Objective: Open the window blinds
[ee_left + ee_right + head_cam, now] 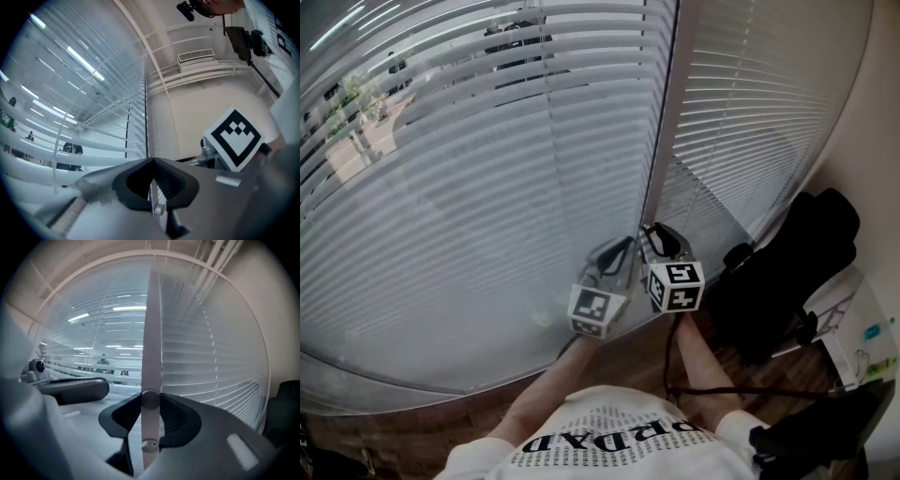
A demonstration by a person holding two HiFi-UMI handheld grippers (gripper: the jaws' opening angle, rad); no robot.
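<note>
White slatted blinds (pixel 469 187) cover two window panels; the left panel's slats are tilted enough that the street shows between them. A white tilt wand (pixel 150 333) hangs by the frame between the panels. My right gripper (pixel 150 399) is shut on the wand, with the pads pressed on both sides of it. My left gripper (pixel 152 161) sits just beside it and lower, its jaws closed around the thin bottom end of the wand (pixel 152 192). In the head view both grippers, left (pixel 619 258) and right (pixel 654 234), meet at the wand's lower end.
A black chair or bag (pixel 797 272) stands close on the right against the wall. A dark cable (pixel 712 389) runs over the wooden floor below. A white unit (pixel 862 337) sits at the far right. A lift cord (pixel 548 94) hangs on the left panel.
</note>
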